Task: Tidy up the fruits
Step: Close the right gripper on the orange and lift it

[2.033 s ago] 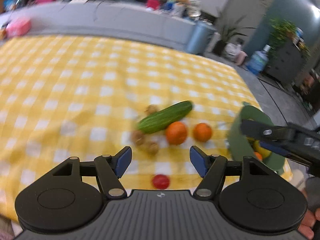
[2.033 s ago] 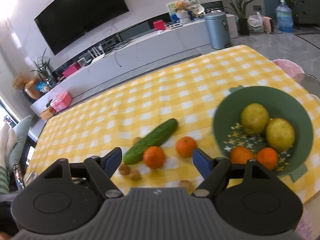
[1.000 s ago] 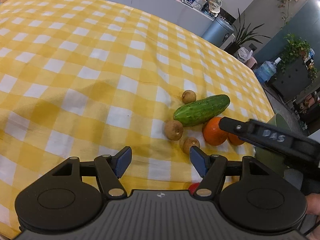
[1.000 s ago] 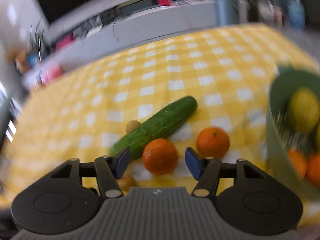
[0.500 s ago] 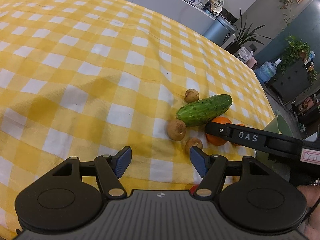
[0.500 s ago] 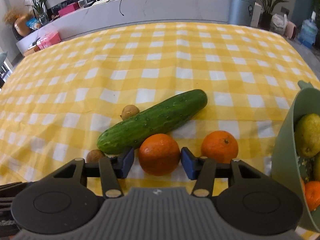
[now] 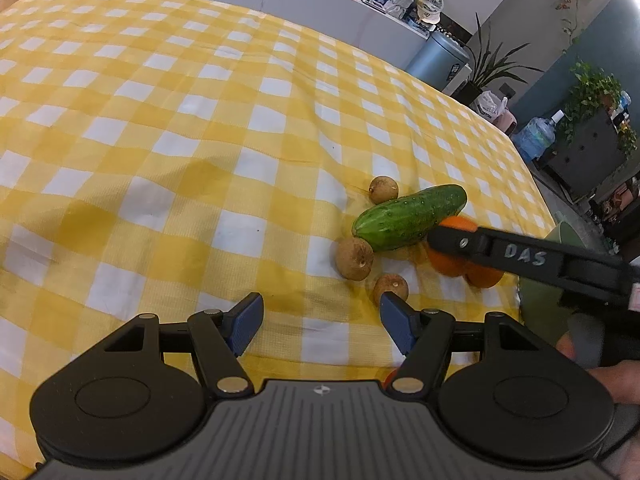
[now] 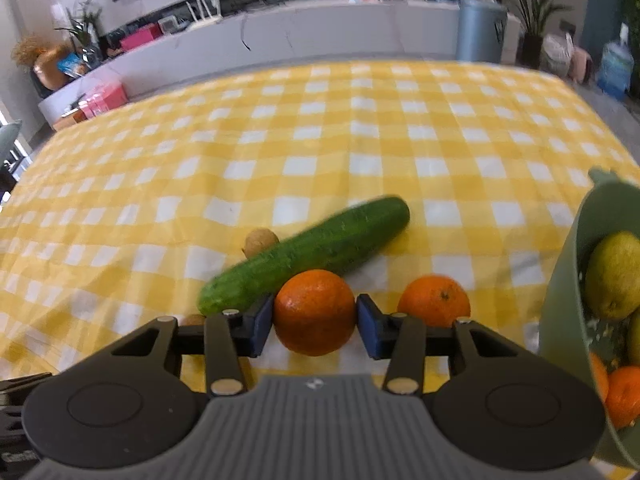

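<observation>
In the left wrist view, the left gripper hung over the yellow-and-white checked tablecloth, its blue pads spread wide with nothing between them, tipped steeply down toward the cloth's near edge. Ahead lay a knobbly green cucumber, its long axis slanting from near-left to far-right, the blunter end toward the cloth's right edge. Three small round tan fruits sat around its near end, dull-skinned and apart from each other. From the right, the right gripper's black finger reached in across an orange, hiding much of it, with a second orange just behind. A sliver of the green bowl showed at the cloth's right edge.

In the right wrist view, the right gripper had just been closing, and its blue pads pressed against both sides of the nearer orange, a round, glossy, pitted fruit just beside the cucumber's near flank. The second orange lay to the right, apart. The smooth green bowl at the right edge held pale yellow-green fruits and more oranges.
</observation>
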A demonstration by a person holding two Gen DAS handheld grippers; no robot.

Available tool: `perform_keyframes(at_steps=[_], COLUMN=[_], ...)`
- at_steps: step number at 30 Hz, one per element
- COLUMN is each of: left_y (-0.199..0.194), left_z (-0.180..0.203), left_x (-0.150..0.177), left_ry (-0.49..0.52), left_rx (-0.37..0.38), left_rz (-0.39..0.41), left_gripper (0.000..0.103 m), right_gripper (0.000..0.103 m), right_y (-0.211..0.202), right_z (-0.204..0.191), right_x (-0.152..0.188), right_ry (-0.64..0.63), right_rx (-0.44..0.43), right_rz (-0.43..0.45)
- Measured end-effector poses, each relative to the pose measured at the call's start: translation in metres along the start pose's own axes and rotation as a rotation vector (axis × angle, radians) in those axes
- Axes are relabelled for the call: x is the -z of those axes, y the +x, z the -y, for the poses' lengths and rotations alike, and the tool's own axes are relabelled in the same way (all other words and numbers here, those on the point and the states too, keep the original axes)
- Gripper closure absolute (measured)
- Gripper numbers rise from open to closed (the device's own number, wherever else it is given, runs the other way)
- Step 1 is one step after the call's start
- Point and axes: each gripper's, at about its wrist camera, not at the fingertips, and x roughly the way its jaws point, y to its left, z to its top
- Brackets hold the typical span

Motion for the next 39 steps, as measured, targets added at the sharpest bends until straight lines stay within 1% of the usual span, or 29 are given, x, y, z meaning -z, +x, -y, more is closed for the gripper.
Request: perform_keyframes(at_steps=[3,6,8,10,16,21,24,26,31,36,38,39], left_y=[-0.003,-0.008,-0.014,-0.018,-0.02,-0.008,0.002,0.01,0.026,0.041,0.047,0.05], left_z=[0.007,0.017,0.023,0.029,0.051,0.073,0.084,0.091,0.113,0.131,0.136,0.139], left_x=[0.003,0.007,0.01,0.012,0.019,0.022,0.024,0.025,0.03,0.031,0.029,0.028], left_ry=[0.045,0.097,0.118,0.16,0.241,0.291,0.294,0.312,0.4,0.454,0.465,0.47], left_rx=[0.002,0.018,0.02,0.049,0.152,0.196,0.197,0.201,0.175,0.151,0.13,0.106], left_rz=[0.032,0.086,0.137,0.17,0.217,0.209,0.224,0.203,0.175,0.148,0.143,0.136], left_gripper=[0.025,0.025,0.025,0.025,0.025,0.025,0.025,0.025,0.025,0.027,0.027,0.027], right_gripper=[0.061,0.061,0.061,0.061,0.061,0.061,0.061,0.061,0.061,0.061,0.061,0.061], right_y=[-0.009,-0.02,-0.031,-0.043,-0.075,-0.089,-0.093,-0.096,-0.103,-0.103,-0.105,-0.105], right_z=[-0.002,0.001,0.005,0.012,0.03,0.043,0.054,0.064,0.078,0.088,0.09,0.091], right_x=[-0.001,-0.002,-0.002,-0.003,-0.003,0.0,0.0,-0.001,0.003,0.005,0.006,0.007], right_ry=[-0.012,0.003,0.022,0.045,0.099,0.139,0.182,0.232,0.288,0.329,0.341,0.343], right_rx=[-0.017,-0.028,-0.039,-0.054,-0.083,-0.089,-0.087,-0.086,-0.066,-0.056,-0.059,-0.06], right_rz=[0.034,0.065,0.105,0.143,0.237,0.269,0.282,0.293,0.316,0.317,0.32,0.323])
